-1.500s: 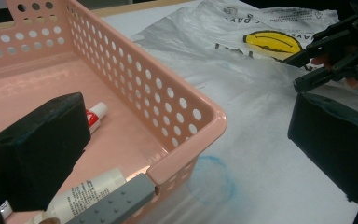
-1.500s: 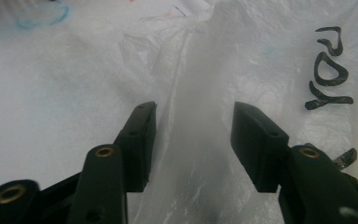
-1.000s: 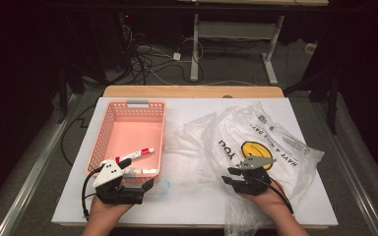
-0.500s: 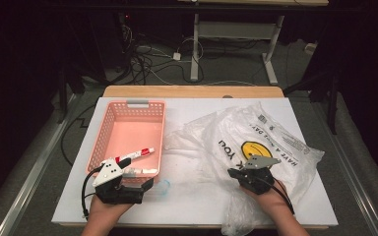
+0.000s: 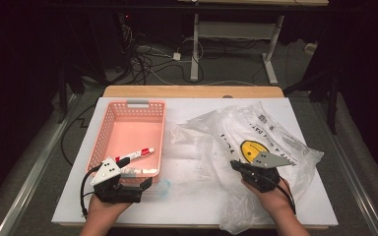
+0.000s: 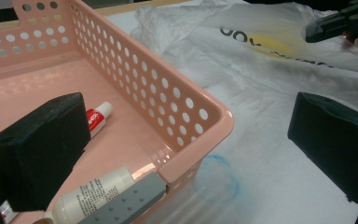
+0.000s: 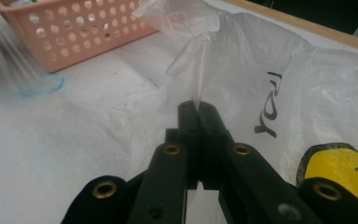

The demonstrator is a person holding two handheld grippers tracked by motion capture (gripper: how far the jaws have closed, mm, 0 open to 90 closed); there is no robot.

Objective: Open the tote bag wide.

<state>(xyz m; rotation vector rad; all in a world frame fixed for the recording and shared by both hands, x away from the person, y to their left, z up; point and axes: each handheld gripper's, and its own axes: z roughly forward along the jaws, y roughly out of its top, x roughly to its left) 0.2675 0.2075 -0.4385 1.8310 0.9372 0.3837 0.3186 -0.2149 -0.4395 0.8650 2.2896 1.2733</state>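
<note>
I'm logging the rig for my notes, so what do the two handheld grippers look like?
Both the left gripper and the right gripper are black, with a grey three-cornered plate on top and a black trailing cable. Brass-coloured rivets dot the right gripper's linkage. Forearms are bare, with no sleeves.

High cam overhead facing fwd; both gripper cams low, close, sharing basket (image 6: 186,112).

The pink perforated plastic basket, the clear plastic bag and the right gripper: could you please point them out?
Pink perforated plastic basket (image 5: 126,104), high view, far rim.
Clear plastic bag (image 7: 261,60), right gripper view, crumpled film.
Right gripper (image 7: 198,108), right gripper view, closed tips.
</note>
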